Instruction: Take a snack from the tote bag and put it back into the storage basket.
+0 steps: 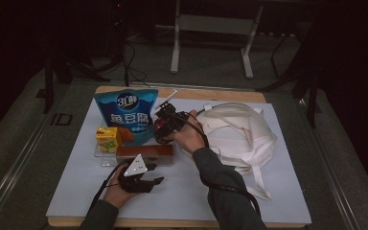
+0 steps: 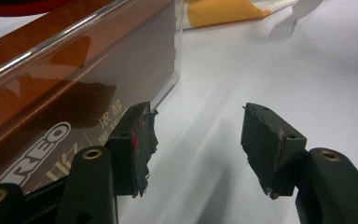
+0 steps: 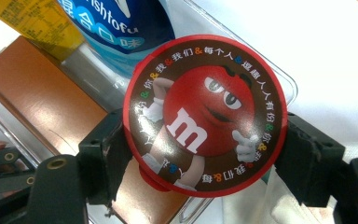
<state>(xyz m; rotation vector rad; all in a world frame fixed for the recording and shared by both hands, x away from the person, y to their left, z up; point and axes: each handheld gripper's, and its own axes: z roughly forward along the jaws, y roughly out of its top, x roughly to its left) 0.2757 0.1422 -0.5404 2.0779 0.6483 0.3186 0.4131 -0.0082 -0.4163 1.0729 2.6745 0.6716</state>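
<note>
The left gripper rests low on the white table sheet with its jaws spread apart and nothing between them, the brown Oreo box lying just beside its left jaw. The right gripper has its jaws clamped on the sides of a red round M&M's tin, held above the clear tray, with the blue snack pouch and yellow carton beyond it.

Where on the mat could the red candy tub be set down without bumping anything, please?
Bare mat lies along the near edge, between the left gripper and the white bag. The far left is crowded: blue pouch, yellow carton, brown box.
</note>
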